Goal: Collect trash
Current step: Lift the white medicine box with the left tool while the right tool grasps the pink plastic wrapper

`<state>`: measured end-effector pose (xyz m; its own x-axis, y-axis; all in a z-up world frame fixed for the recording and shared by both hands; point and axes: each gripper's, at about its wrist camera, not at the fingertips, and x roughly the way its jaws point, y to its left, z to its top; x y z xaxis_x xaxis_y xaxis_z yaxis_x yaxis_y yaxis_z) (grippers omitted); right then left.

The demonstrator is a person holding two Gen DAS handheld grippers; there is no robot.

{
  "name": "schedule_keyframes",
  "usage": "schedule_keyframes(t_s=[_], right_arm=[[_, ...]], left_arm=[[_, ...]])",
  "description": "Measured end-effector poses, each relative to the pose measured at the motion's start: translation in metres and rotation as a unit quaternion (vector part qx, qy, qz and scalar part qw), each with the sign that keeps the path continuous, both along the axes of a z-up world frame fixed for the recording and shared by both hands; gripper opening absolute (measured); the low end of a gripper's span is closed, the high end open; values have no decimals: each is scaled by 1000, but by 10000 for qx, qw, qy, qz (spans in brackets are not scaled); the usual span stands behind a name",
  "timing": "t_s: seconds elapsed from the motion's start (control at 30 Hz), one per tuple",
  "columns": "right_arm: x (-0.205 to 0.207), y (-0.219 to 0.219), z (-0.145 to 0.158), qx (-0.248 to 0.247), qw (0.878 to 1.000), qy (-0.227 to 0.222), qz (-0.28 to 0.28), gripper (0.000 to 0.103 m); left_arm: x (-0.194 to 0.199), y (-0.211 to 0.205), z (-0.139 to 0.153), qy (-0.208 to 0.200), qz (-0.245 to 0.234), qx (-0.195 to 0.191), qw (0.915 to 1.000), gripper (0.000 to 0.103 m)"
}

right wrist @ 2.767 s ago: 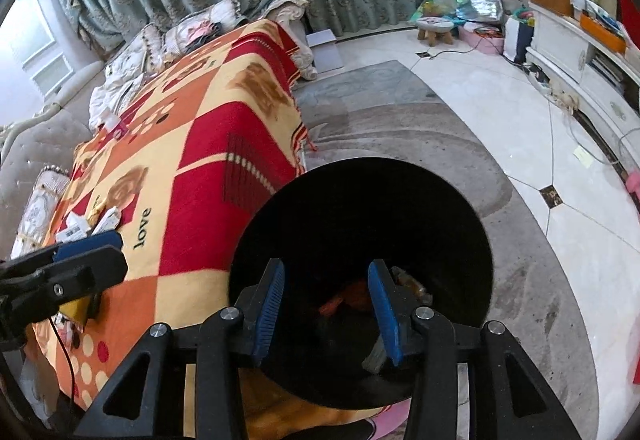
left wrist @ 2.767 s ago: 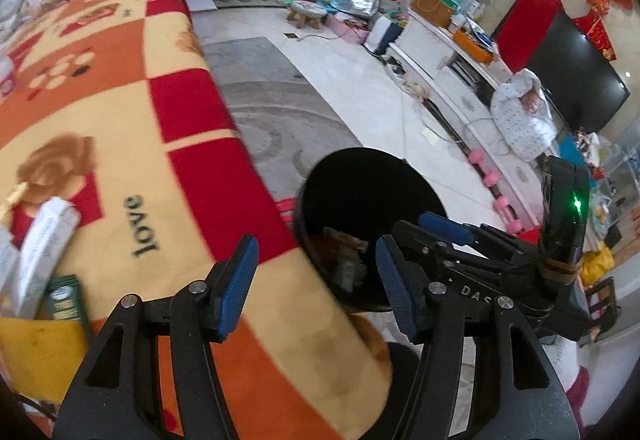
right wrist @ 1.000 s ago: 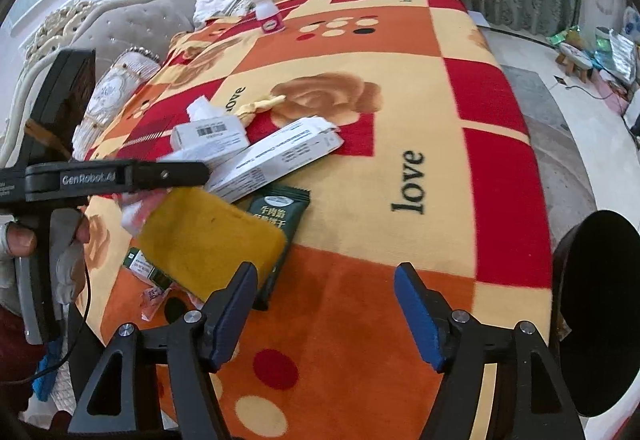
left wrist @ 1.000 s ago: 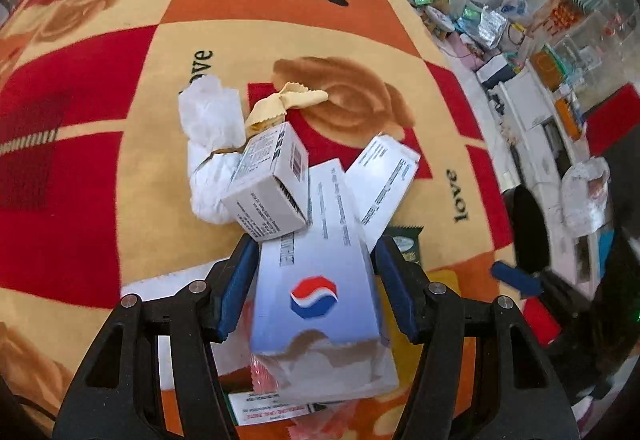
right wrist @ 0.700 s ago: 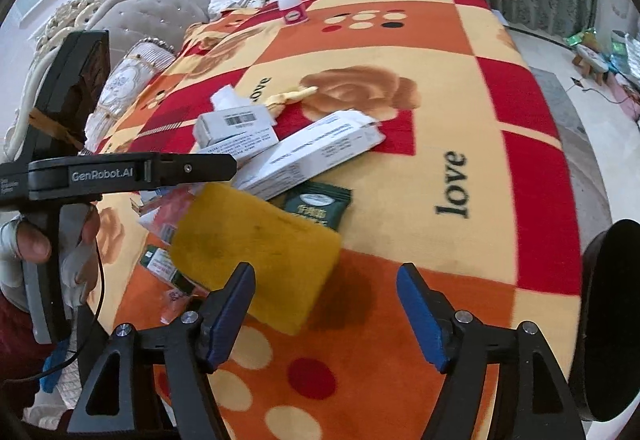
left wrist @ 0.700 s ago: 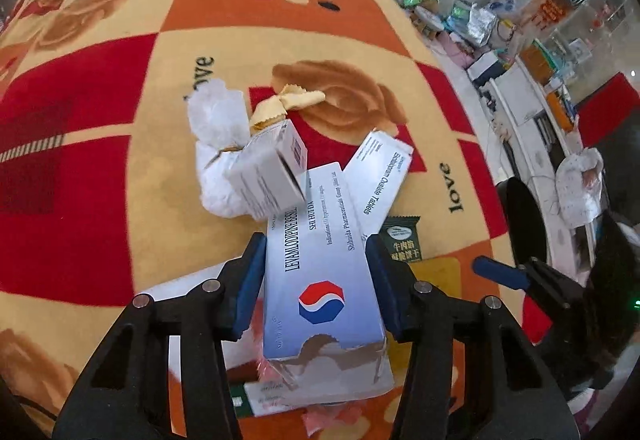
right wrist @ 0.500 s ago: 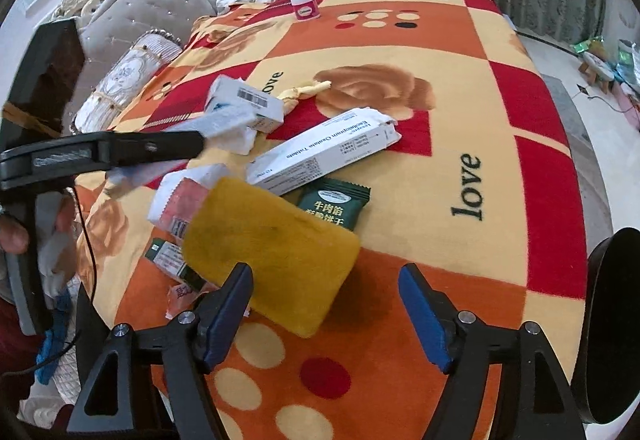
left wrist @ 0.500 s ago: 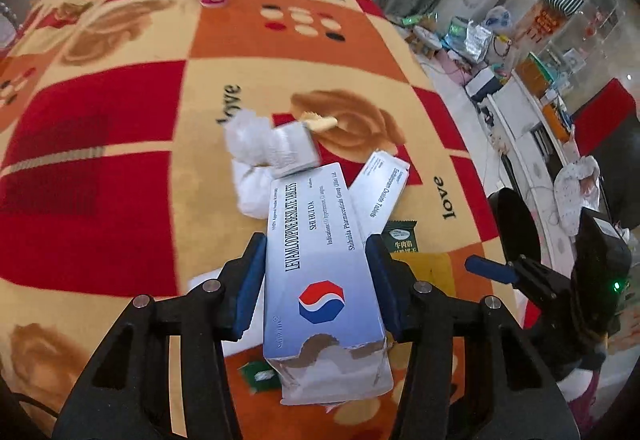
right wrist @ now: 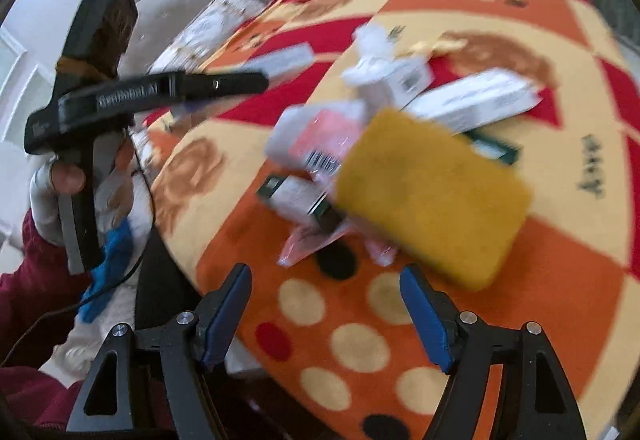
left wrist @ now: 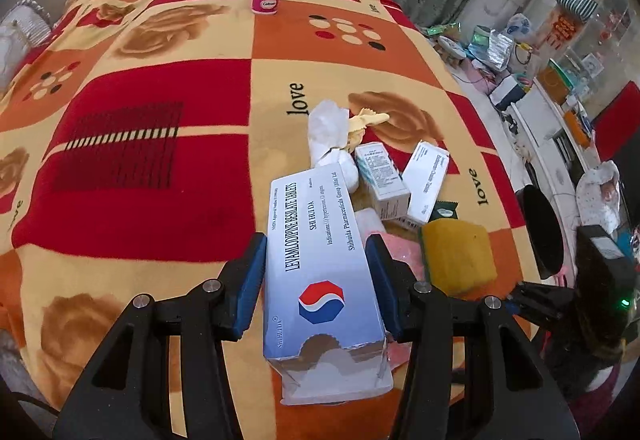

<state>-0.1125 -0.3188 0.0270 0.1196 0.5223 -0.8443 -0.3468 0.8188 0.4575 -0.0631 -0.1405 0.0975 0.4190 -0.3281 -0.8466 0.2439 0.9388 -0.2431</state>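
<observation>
**Carton lifted clear of the trash pile**

Left gripper [left wrist: 316, 276] has closed on the blue-and-white tablet carton [left wrist: 320, 264] – pads press both long sides – and now carries it above the blanket [left wrist: 120, 119], where a second ago it lay. Right gripper [right wrist: 324, 316] stands wide and empty; its jaws have just been opening, with the yellow sponge [right wrist: 432, 195] ahead. Black bin [left wrist: 540, 232] sits far right of the left gripper – judged the next destination.

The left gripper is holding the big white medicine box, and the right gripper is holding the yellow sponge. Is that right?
Only half. The left gripper does hold the medicine box. In the right wrist view the right gripper is open and empty; the yellow sponge lies on the blanket beyond it.
</observation>
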Motion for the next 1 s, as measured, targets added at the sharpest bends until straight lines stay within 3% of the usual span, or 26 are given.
schedule_keyframes(t_s=[0.13,0.3,0.47,0.67,0.9,0.93,0.97,1.0], right_arm=[[11,-5,-13,-208,9994,146,-214,74],[33,-15,-8,-416,9964,-215,-708,74],[37,6,-4,-487,9966,-411,-513,74],[51,25,-10,-1028,9905,-884,-235,77],[60,30,-28,-1028,9914,-781,200,78],[60,26,-28,-941,9924,-788,122,68],[60,22,-28,-943,9925,-777,31,48],[59,18,-28,-985,9921,-770,-54,45]], left_arm=[[-4,3,-1,-27,8,26,10000,49],[-8,13,-7,25,111,31,9999,49],[-10,24,-9,54,229,18,9997,49],[-16,27,-8,56,226,-34,9997,49],[-16,24,-9,118,233,-117,9996,49],[-16,22,-8,111,208,-125,9996,49],[-16,20,-8,106,188,-133,9997,49],[-16,18,-7,99,167,-144,9997,49]])
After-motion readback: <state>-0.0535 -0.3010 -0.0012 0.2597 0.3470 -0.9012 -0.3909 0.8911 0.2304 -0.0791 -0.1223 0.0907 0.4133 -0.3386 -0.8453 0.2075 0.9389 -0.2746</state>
